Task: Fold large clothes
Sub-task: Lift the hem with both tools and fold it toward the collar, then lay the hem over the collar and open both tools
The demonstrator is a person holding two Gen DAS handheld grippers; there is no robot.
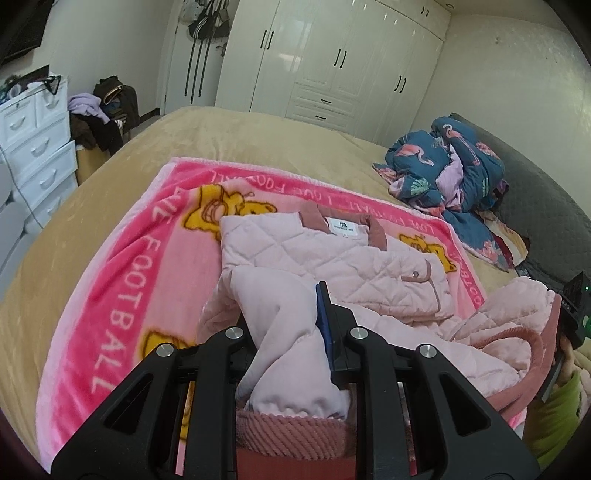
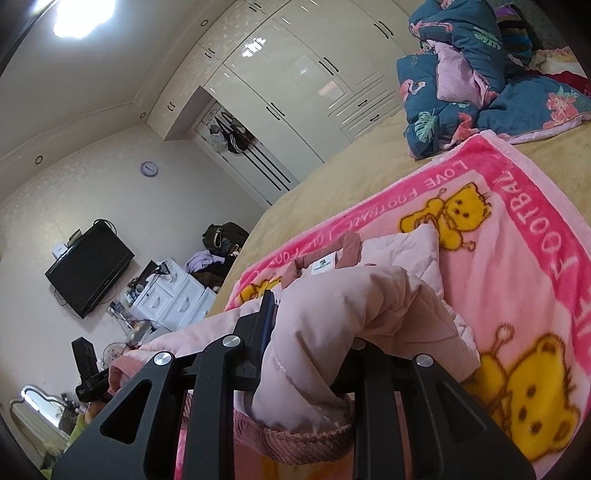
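Left gripper pinches a sleeve cuff; right gripper clamps the other. Jacket lies collar-away on blanket. Risk, my guess: slick padded fabric slips out mid-fold, or uneven pull skews the fold.

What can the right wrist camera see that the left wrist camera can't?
Only the right wrist view shows the round wall clock, the ceiling light and the whole black TV.

Only the left wrist view shows the jacket's snap button.

Both show the pink quilted jacket, each gripper shut on one of its sleeves, left gripper and right gripper, plus the pink bear blanket, flamingo quilt, white drawers and wardrobe.
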